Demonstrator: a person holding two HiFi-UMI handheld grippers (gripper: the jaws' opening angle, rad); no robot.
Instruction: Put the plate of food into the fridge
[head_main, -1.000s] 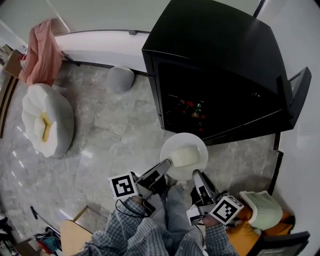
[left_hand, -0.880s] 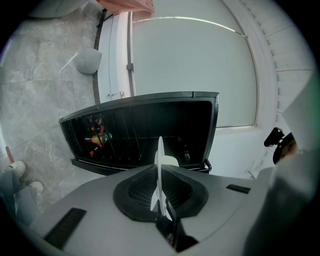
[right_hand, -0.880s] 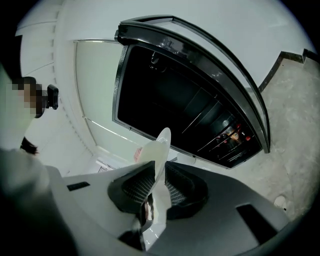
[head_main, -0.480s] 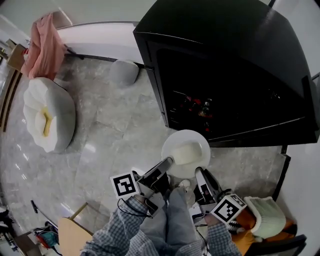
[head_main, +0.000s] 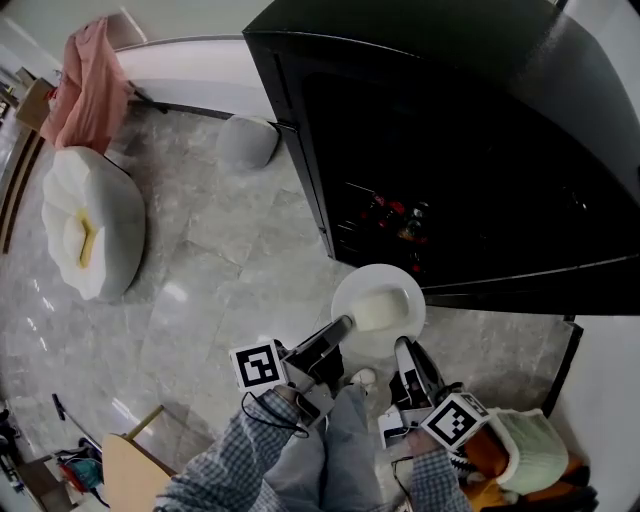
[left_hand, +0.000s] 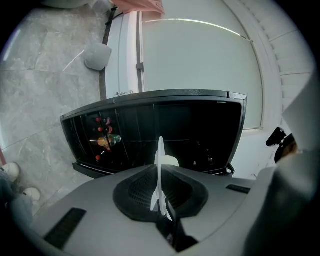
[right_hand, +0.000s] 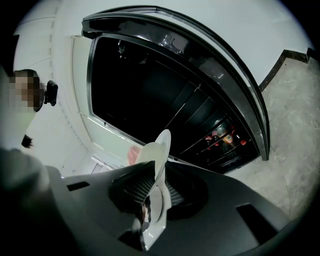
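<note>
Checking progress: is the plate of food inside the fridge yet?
Out. Left gripper and right gripper hold the plate over the floor, before the fridge.

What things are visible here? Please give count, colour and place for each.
fridge: one, black, upper right.
drinks: several, red and green, inside the fridge.
plate: one, white, held before the fridge.
food: one block, pale, on the plate.
cushion: one, white, floor at left.
cloth: one, pink, upper left by the wall.
round lump: one, grey, floor by the wall.
padded thing: one, pale green, lower right.
sleeves: two, checked, bottom edge.
left hand-held gripper: one, grey, shut on the plate's left rim.
right hand-held gripper: one, grey, shut on the plate's near rim.
</note>
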